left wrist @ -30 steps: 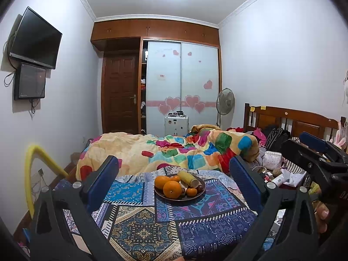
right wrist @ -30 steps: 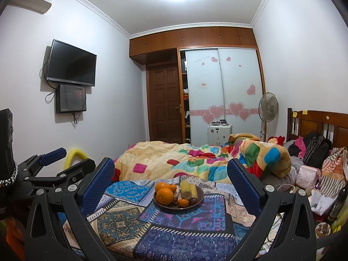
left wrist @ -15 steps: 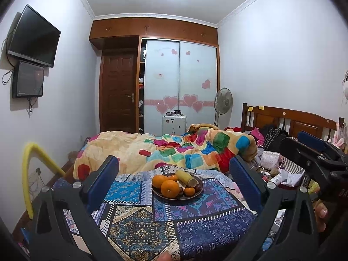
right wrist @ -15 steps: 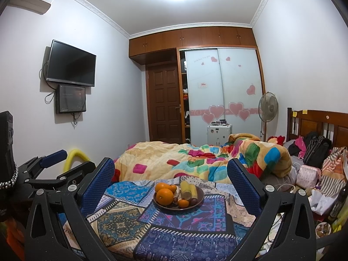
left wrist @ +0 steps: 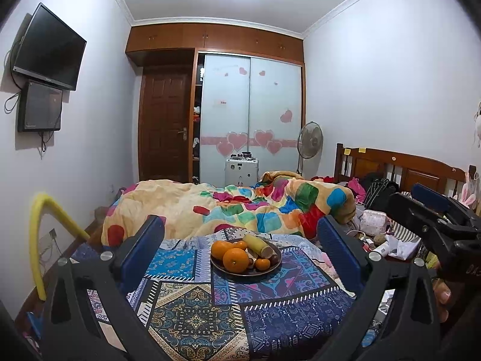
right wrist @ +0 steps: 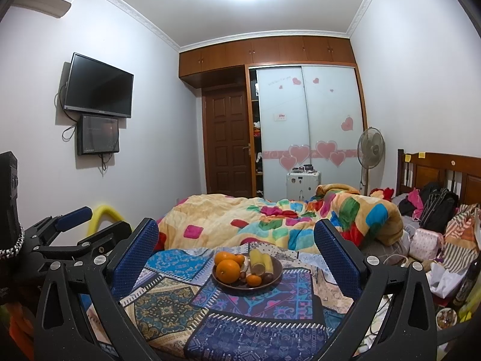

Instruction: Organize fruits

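A dark round plate (left wrist: 228, 269) (right wrist: 278, 266) sits on a patterned patchwork cloth (left wrist: 192, 313) (right wrist: 168, 303). On it lie two large oranges (left wrist: 236, 259) (right wrist: 228, 270), a small orange (left wrist: 262, 263) (right wrist: 253, 279), yellow banana pieces (left wrist: 257, 244) (right wrist: 261, 261) and small dark fruits (right wrist: 268, 277). My left gripper (left wrist: 240, 251) stands open, held back from the plate with nothing between its fingers. My right gripper (right wrist: 236, 255) is open too, also short of the plate. Each gripper shows at the edge of the other's view.
Behind the cloth lies a rumpled colourful quilt (left wrist: 240, 207) on a bed with a wooden headboard (left wrist: 399, 168). Bags, clothes and bottles (right wrist: 436, 234) crowd the right side. A yellow curved tube (left wrist: 45, 228) stands at the left. A person's fingers (left wrist: 442, 297) hold the right gripper.
The left wrist view has drifted slightly, so the plate sits a little further left and higher between the fingers. The right gripper has barely moved. Both stay open.
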Tool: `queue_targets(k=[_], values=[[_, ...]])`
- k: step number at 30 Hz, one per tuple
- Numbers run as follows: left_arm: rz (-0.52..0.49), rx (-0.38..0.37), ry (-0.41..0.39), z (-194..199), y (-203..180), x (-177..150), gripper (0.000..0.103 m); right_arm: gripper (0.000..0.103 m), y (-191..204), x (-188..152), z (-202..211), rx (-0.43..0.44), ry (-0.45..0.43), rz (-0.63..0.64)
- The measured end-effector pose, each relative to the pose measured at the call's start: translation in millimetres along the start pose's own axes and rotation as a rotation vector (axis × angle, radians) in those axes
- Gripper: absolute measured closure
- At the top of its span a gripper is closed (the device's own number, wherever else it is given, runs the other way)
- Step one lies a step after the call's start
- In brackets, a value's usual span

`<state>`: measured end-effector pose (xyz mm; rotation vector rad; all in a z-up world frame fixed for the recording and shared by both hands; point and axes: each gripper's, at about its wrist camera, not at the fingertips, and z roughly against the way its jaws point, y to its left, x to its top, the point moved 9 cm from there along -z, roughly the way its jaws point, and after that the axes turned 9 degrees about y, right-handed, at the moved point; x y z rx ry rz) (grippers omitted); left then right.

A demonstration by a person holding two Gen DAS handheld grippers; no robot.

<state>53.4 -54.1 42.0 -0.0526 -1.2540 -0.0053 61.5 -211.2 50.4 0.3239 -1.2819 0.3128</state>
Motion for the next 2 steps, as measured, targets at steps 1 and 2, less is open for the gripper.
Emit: queue_targets(k=[1, 2], values=[[0.0, -0.001, 0.001, -0.8, -0.5, -0.1, 0.0, 0.0, -0.2, -0.2, -0.6, 0.0, 0.001, -0.001], [0.0, -0.003, 0.003, -0.2, -0.8, 0.1, 0.0, 0.0, -0.3, -0.8, -2.0, 0.001, 0.004, 0.0]])
